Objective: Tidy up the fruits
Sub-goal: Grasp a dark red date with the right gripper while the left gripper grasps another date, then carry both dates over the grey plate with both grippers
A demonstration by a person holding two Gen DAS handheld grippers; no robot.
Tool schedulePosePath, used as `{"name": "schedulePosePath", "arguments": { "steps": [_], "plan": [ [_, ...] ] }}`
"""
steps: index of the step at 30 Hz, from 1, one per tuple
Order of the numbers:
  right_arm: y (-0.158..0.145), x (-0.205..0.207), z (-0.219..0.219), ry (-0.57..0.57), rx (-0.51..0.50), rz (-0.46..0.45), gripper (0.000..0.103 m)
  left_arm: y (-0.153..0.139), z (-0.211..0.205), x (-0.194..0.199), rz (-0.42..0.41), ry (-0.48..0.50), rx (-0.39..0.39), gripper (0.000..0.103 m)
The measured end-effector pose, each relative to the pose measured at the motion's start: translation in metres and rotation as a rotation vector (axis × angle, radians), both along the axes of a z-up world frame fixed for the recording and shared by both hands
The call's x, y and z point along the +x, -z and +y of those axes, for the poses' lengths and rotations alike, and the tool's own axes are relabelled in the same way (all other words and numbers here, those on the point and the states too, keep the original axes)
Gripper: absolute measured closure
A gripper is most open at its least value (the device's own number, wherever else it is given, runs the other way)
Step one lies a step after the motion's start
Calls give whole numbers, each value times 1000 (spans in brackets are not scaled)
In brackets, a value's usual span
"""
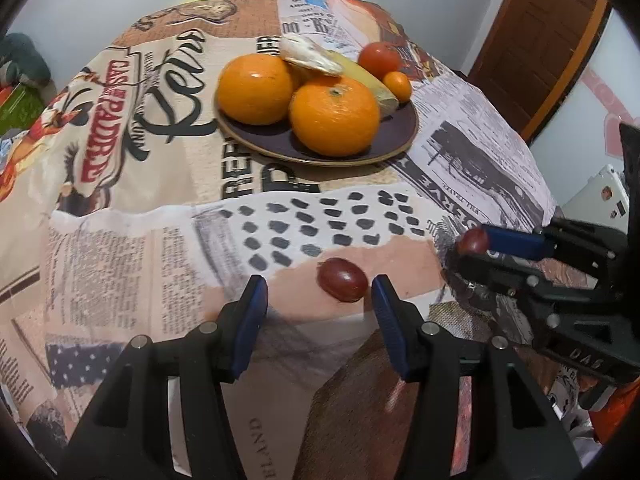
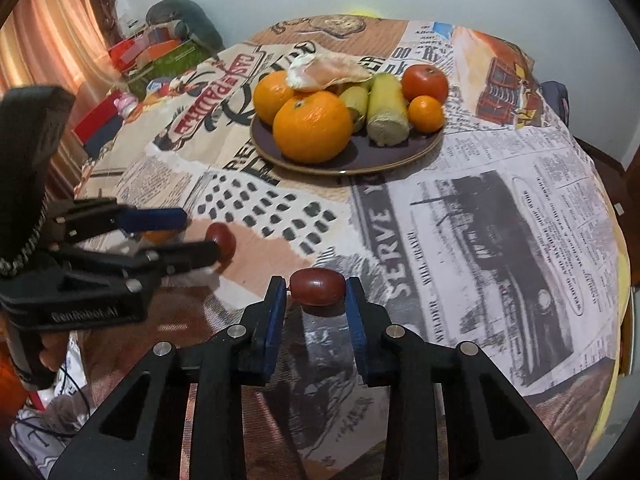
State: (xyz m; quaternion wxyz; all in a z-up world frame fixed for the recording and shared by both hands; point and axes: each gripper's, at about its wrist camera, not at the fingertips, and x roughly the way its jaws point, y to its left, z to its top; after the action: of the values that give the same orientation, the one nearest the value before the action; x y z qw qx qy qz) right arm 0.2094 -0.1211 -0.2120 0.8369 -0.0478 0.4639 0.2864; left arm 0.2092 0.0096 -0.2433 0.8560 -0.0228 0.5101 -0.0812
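Observation:
A dark purple plate holds two oranges, a tomato, a small orange and corn pieces. A dark red grape lies on the cloth just ahead of my open left gripper, near its right finger. My right gripper is shut on a second dark red grape, held just above the cloth.
The round table wears a printed newspaper-pattern cloth. Clutter and a curtain stand beyond the table's left side. A wooden door is at the far right. The table's front edge lies under both grippers.

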Motion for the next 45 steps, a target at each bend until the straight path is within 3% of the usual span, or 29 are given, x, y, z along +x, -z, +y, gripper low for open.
{"name": "schedulePosePath", "arguments": {
  "steps": [3,7,13,22,34,45],
  "plan": [
    [-1,3,-3,10,6,-1,75,3,-5,3,-7,4,4,50],
    [-3,6,-5,14,8,-5,75,4,-8,5,-6,22,-13,77],
    [-6,8,-5,17,13,-13,75,2,-14,1,-17,56,-6,78],
    [-24,16,-6,30,27,-67,75,-15,0,6,-60,12,-5,78],
    [-47,44,1,51,61,-139,75,-53,22,35,-174,-49,32,78],
    [-44,79,4,70,65,-159,75,-50,29,70,-188,-59,28,78]
  ]
}}
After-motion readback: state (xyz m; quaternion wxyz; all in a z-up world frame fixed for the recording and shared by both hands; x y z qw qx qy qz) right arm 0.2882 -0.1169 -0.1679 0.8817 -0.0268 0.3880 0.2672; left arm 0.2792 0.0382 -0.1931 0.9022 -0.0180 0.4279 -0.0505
